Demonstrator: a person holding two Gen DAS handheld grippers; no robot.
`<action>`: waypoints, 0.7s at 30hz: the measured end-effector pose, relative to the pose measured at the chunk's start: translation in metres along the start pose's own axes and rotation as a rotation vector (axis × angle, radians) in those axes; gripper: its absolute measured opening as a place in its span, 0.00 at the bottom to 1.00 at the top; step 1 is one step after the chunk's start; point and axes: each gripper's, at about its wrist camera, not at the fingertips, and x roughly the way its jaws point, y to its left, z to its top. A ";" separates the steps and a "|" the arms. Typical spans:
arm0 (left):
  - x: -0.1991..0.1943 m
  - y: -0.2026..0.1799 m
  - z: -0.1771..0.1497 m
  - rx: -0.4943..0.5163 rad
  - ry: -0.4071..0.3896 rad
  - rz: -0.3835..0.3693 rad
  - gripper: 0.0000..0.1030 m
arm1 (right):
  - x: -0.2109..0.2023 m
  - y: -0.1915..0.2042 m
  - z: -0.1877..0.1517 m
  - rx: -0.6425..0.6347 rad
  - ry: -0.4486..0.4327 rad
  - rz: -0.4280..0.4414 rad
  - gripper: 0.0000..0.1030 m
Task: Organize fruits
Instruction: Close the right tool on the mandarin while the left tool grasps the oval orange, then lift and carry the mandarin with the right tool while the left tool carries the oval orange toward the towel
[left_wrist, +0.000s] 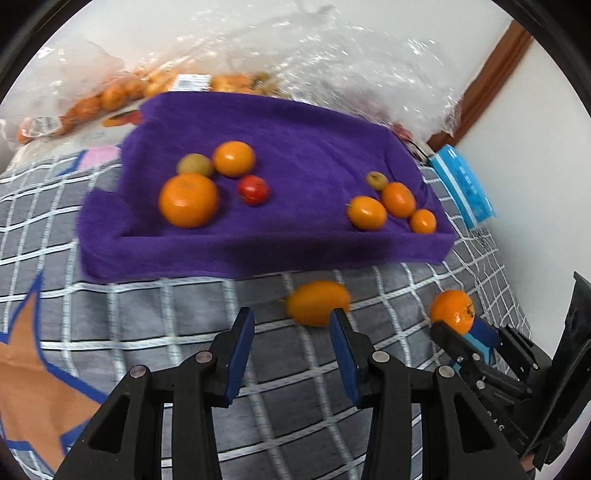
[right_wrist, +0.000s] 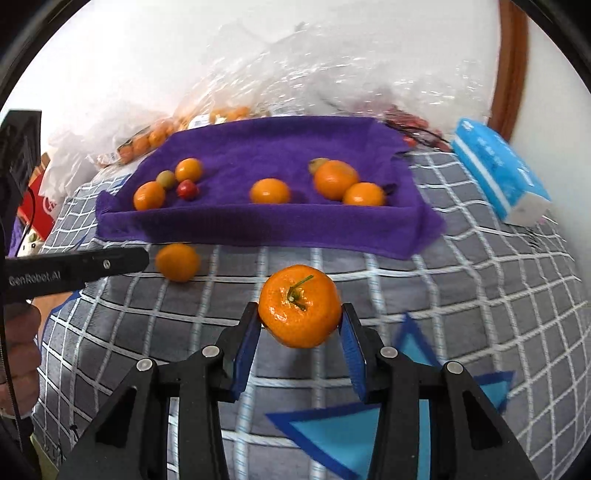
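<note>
Right jaws (right_wrist: 300, 325) clamped on tangerine (right_wrist: 300, 306), left jaws (left_wrist: 291, 325) part-open, empty, near towel (left_wrist: 295, 254) edge.

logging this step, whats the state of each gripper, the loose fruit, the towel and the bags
right gripper: shut on a stemmed mandarin
left gripper: jaws apart, nothing between the pads
loose orange fruit: lying on the checked bedcover, off the towel
purple towel: spread flat, fruit in two clusters on it
red fruit: on the towel, left cluster
plastic bags: crumpled behind the towel
</note>
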 end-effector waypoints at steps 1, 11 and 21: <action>0.002 -0.003 0.000 0.002 0.002 -0.003 0.39 | -0.002 -0.005 -0.001 0.005 -0.003 -0.009 0.42; 0.018 -0.027 0.001 0.021 0.019 0.009 0.41 | -0.013 -0.040 -0.007 0.050 -0.015 -0.043 0.42; 0.032 -0.030 0.000 0.009 0.010 0.072 0.37 | -0.011 -0.046 -0.010 0.052 -0.009 -0.050 0.42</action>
